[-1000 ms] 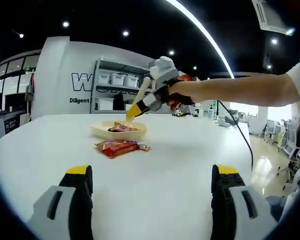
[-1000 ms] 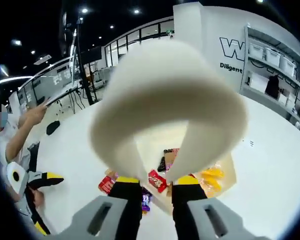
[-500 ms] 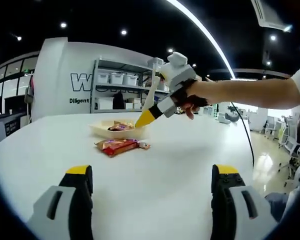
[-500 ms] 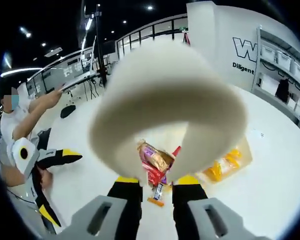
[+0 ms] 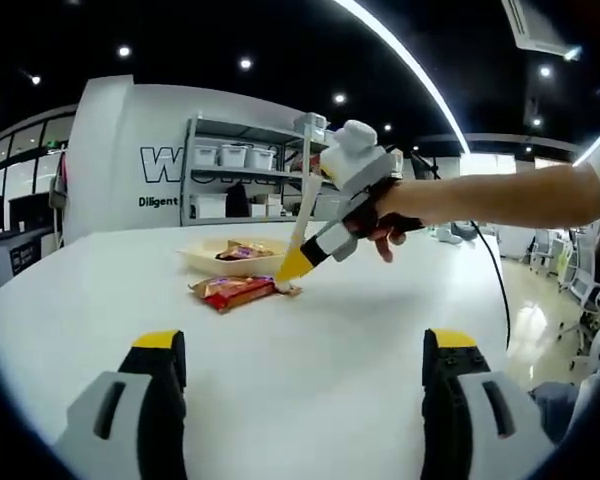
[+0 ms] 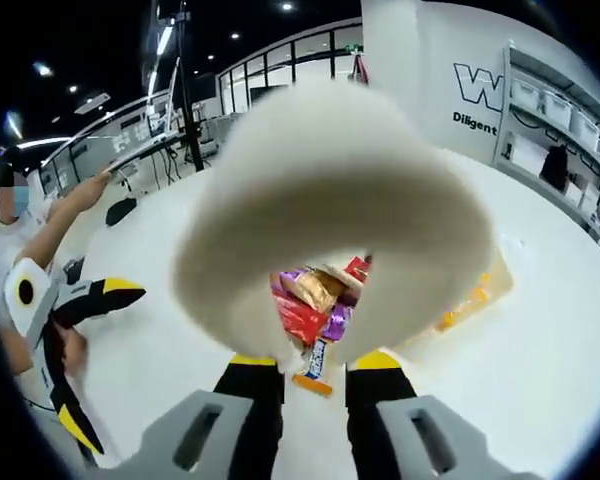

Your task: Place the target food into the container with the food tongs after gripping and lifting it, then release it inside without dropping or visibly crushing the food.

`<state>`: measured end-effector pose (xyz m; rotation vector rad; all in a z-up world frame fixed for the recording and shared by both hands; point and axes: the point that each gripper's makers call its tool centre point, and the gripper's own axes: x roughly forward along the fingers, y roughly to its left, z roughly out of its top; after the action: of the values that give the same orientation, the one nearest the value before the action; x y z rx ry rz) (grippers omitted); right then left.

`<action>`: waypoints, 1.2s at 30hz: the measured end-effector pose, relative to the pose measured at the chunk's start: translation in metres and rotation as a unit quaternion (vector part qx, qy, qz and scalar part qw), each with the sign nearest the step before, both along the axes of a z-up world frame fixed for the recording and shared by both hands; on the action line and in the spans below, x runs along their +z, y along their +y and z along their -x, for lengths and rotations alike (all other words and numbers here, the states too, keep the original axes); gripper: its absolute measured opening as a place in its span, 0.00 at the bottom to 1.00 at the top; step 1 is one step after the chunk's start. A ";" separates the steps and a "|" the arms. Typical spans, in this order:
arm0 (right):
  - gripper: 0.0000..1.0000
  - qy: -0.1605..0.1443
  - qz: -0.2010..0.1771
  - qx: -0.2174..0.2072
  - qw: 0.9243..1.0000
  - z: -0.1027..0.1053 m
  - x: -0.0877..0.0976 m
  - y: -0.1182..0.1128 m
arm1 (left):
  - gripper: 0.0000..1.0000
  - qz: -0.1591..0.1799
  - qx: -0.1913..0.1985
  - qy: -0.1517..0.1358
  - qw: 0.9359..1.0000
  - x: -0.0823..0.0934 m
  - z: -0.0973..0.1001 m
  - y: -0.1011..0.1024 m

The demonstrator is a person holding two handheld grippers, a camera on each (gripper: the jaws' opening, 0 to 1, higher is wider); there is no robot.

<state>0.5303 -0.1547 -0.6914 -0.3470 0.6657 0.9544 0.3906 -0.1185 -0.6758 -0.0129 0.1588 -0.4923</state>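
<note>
Right hand-held gripper: jaws drawn close, pinching the handles of the cream food tongs, whose looped end bulges toward the camera. In the left gripper view this same right hand-held gripper is angled down, yellow tips just above the near end of the snack packets. Whether the tong tips touch the food cannot be told.

Left hand-held gripper: jaws spread wide, holding nothing, low over the bare desk.

Target food: a small pile of wrapped snack packets lies on the desk just in front of the shallow cream tray. In the right gripper view the packets sit framed by the tong loop, with the tray at 3 o'clock of them. The tray already holds an orange-wrapped item.

Change from 1.0 s ago: the right hand-held gripper was above the tray; it has since come forward and down, and is now over the packets. The left hand-held gripper has stayed put.

Clearance: open white desk on all sides of the pile; the tray is the nearest object, at 12 o'clock in the left gripper view. Desk edge well apart at 3 o'clock.
</note>
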 end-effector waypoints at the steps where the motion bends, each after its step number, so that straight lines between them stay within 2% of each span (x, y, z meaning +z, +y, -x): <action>1: 0.17 0.001 0.001 -0.001 1.000 0.000 0.000 0.000 | 0.98 0.000 0.000 0.000 1.000 0.000 0.000 0.000; 12: 0.18 -0.027 0.019 -0.003 0.999 -0.004 -0.003 -0.001 | 0.97 -0.004 -0.004 0.001 1.000 -0.001 0.000 -0.002; 13: 0.18 -0.062 0.023 0.007 0.998 -0.009 0.005 -0.001 | 0.97 -0.003 -0.004 0.001 1.000 -0.001 0.000 -0.002; 14: 0.18 -0.075 0.014 0.001 0.997 -0.010 0.014 0.001 | 0.97 -0.004 -0.004 0.001 1.000 -0.001 0.000 -0.002; 15: 0.18 -0.063 0.010 -0.002 0.998 -0.007 0.015 0.001 | 0.97 -0.004 -0.005 0.001 1.000 -0.001 0.001 -0.002; 16: 0.18 -0.037 0.003 -0.007 0.999 -0.005 0.013 0.003 | 0.97 -0.004 -0.006 0.002 1.000 -0.001 0.001 -0.003; 20: 0.18 -0.045 0.032 -0.006 0.998 -0.011 -0.001 -0.002 | 0.97 -0.007 -0.006 0.002 1.000 -0.002 0.001 -0.003; 22: 0.18 -0.029 0.022 -0.018 0.999 -0.012 -0.004 -0.004 | 0.97 -0.007 -0.005 0.001 1.000 -0.001 0.001 -0.003; 23: 0.18 -0.012 0.009 -0.026 1.000 -0.011 -0.006 -0.003 | 0.97 -0.007 -0.006 0.001 1.000 -0.001 0.001 -0.003; 27: 0.17 -0.018 0.014 -0.022 1.000 -0.012 -0.009 -0.006 | 0.97 -0.005 -0.008 0.000 1.000 -0.001 0.001 -0.003; 28: 0.15 0.007 -0.004 -0.032 0.999 -0.008 -0.009 -0.004 | 0.97 -0.004 -0.008 -0.001 1.000 0.000 0.001 -0.004; 32: 0.11 -0.002 0.001 -0.027 1.000 -0.007 -0.009 -0.006 | 0.97 -0.005 -0.007 0.000 1.000 -0.001 0.001 -0.003; 36: 0.11 -0.006 -0.002 -0.028 1.000 -0.005 -0.008 -0.007 | 0.96 -0.005 -0.007 0.000 1.000 -0.001 0.000 -0.003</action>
<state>0.5352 -0.1621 -0.6998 -0.3281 0.6583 0.8990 0.3902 -0.1219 -0.6764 -0.0017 0.1617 -0.5048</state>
